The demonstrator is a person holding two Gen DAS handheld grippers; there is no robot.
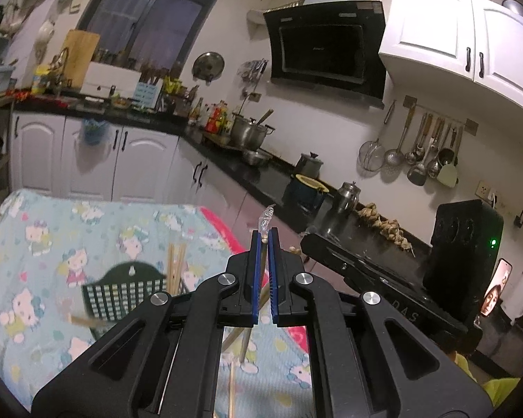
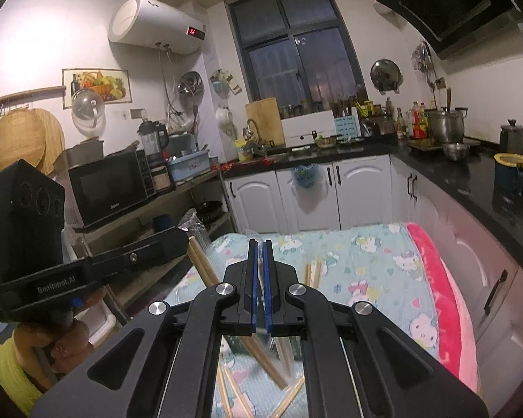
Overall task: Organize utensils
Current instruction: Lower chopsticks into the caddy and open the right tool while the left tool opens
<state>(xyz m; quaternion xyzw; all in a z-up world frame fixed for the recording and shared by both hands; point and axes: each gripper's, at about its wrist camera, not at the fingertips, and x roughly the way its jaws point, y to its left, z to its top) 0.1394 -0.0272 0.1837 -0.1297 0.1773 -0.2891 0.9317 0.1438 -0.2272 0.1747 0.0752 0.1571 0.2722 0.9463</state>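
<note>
Holding a clear plastic sleeve of chopsticks (image 1: pixel 265 221) between both tongs — above the cartoon-print cloth (image 1: pixel 52 230).

My left gripper (image 1: pixel 264 240) is pinched shut on the sleeve's twisted end; my right gripper (image 2: pixel 259 254) is clamped on its film too. The green utensil basket (image 1: pixel 129 292) sits lower left of my left tongs — nearer that hand — with loose chopsticks (image 2: pixel 312 273) standing in it.

I see a plastic-wrapped chopstick pair (image 1: pixel 265 224) clamped upright-ish, loose wooden chopsticks (image 2: pixel 313 273) scattered on the cloth, some standing in the dark green basket (image 1: pixel 129 291).
</note>
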